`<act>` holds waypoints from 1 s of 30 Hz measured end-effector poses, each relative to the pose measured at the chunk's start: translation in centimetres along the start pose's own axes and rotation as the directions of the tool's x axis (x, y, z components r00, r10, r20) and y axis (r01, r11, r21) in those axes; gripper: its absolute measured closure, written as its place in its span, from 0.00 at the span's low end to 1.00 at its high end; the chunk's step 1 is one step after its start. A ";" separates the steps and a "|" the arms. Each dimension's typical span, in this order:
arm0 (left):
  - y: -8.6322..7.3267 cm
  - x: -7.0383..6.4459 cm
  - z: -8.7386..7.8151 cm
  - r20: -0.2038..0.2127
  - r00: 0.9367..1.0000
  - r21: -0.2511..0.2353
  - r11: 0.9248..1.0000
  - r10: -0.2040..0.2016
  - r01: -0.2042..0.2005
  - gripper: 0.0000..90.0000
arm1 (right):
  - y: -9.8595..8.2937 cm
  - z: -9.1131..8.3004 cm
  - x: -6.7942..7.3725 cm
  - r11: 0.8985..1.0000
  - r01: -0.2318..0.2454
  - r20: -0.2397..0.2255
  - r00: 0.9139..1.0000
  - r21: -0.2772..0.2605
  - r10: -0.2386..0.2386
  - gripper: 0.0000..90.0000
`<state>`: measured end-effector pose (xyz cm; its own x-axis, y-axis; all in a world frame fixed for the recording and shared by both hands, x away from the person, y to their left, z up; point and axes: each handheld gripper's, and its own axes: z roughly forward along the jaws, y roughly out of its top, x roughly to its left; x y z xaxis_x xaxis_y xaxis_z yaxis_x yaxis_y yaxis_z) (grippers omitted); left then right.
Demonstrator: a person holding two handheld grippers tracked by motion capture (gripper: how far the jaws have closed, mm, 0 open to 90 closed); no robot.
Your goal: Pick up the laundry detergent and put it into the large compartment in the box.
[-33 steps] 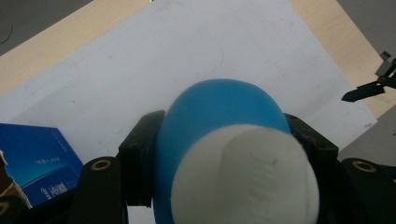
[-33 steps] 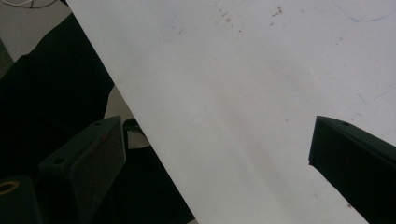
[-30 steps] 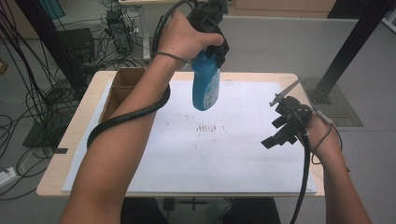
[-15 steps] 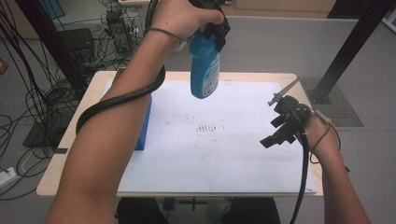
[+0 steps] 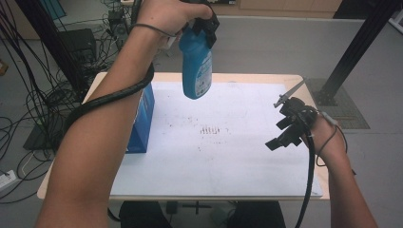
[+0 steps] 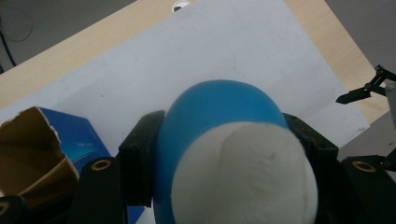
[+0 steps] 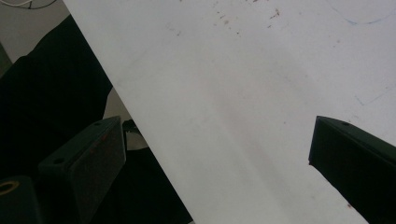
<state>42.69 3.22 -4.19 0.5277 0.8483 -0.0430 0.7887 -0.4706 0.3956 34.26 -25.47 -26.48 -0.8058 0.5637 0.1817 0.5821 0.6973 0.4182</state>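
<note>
Holding the blue bottle (image 5: 196, 61) high above the table (image 5: 247, 78), the left tool (image 5: 202, 21) is clamped on its upper body. A loosened grip would drop it beside the box (image 5: 141, 121). The right tool (image 5: 287, 128) hangs apart, empty.

obstacle: blue box (image 5: 142, 121) at mat (image 5: 228, 161) left edge | mat ctr/right: free

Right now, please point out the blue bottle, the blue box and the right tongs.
blue bottle (image 5: 196, 66), high view, middle of its body.
blue box (image 5: 141, 118), high view, its blue side wall.
right tongs (image 5: 278, 121), high view, between the two tips.
</note>
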 end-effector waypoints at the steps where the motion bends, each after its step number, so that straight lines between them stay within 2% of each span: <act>1: -0.1 0.3 -0.1 -0.006 1.000 0.003 1.000 -0.005 0.005 0.42 | 0.0 0.0 0.0 1.000 0.001 0.002 1.000 0.002 -0.001 0.04; 6: -0.9 2.0 -0.5 -0.027 0.999 -0.009 0.999 -0.048 0.048 0.42 | 0.2 0.0 0.2 1.000 0.007 0.002 1.000 -0.002 -0.007 0.04; 11: -1.8 3.6 -1.1 -0.056 0.993 -0.014 0.995 -0.101 0.101 0.42 | 0.5 0.2 0.3 1.000 0.015 0.003 1.000 0.003 -0.015 0.04; 15: -2.5 5.1 -1.5 -0.072 0.990 -0.012 0.993 -0.119 0.118 0.42 | 0.8 0.3 0.4 1.000 0.024 0.001 1.000 0.005 -0.024 0.04; 16: -2.9 5.7 -1.7 -0.079 0.986 -0.018 0.989 -0.149 0.148 0.42 | 0.9 0.4 0.5 1.000 0.023 0.003 1.000 0.005 -0.023 0.04; 19: -3.2 6.4 -1.8 -0.086 0.983 -0.019 0.987 -0.164 0.163 0.42 | 1.0 0.4 0.6 1.000 0.025 0.004 1.000 0.009 -0.025 0.04; 22: -3.7 7.4 -2.2 -0.095 0.977 -0.023 0.981 -0.193 0.192 0.42 | 1.1 0.4 0.5 1.000 0.030 0.006 1.000 0.009 -0.030 0.04; 30: -5.0 10.2 -3.0 -0.155 0.953 -0.034 0.966 -0.259 0.257 0.42 | 1.3 0.5 0.5 0.999 0.030 0.002 1.000 0.010 -0.030 0.04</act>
<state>43.15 14.93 -3.90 0.2503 0.9682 -0.0016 0.8867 -0.2286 0.4020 34.68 -24.05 -26.32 -0.8227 0.5434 0.1670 0.5586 0.7185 0.4144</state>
